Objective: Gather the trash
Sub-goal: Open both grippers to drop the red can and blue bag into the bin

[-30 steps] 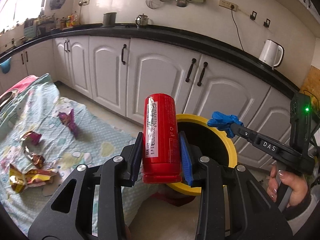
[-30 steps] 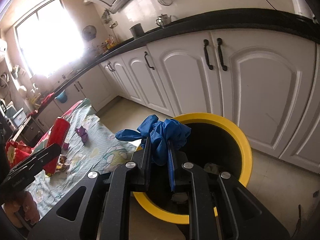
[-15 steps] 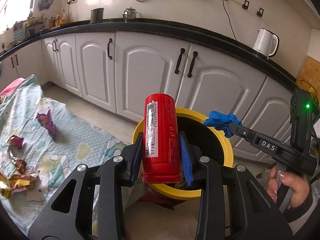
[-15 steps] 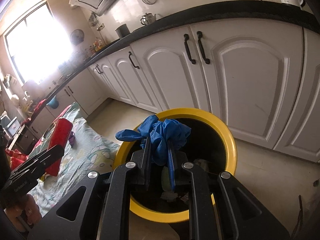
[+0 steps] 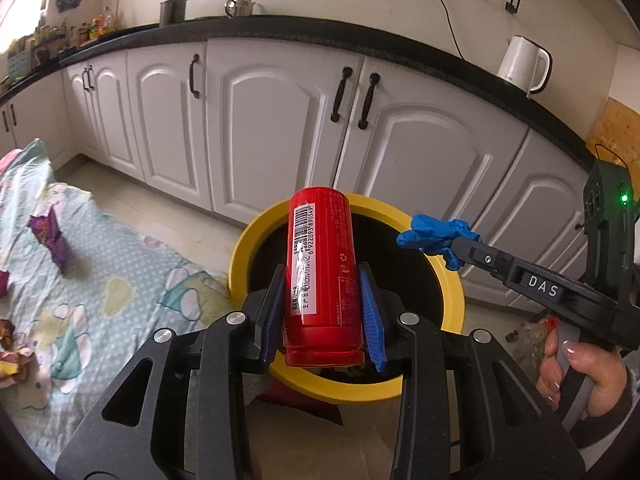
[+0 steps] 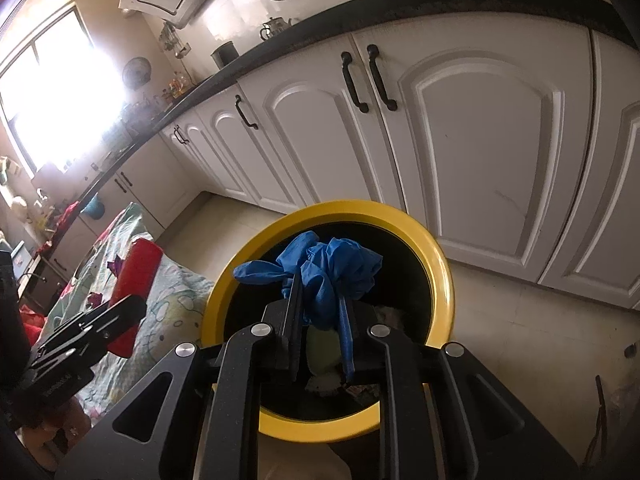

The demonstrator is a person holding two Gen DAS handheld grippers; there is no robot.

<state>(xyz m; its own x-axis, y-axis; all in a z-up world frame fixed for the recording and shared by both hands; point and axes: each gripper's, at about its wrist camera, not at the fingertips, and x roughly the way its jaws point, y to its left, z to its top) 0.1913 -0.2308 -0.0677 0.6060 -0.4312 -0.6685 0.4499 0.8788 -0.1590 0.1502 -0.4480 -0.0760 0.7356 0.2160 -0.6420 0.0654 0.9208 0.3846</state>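
Observation:
My left gripper [image 5: 322,300] is shut on a red can [image 5: 322,276], held upright over the near rim of the yellow-rimmed bin [image 5: 452,280]. My right gripper [image 6: 318,312] is shut on a crumpled blue glove [image 6: 324,272], held above the bin's mouth [image 6: 440,264]. In the left wrist view the glove [image 5: 436,236] and right gripper [image 5: 460,246] hang over the bin's right rim. In the right wrist view the can [image 6: 134,276] shows at the left. Some trash lies inside the bin.
A patterned tablecloth [image 5: 112,280] at the left carries a purple wrapper [image 5: 50,236] and crumpled foil wrappers [image 5: 10,352]. White kitchen cabinets [image 5: 280,120] stand behind the bin. A white kettle [image 5: 522,64] is on the black counter.
Both grippers have moved toward the bin and over it. The can now hangs over the near rim and the glove over the opening. Both grips are unchanged.

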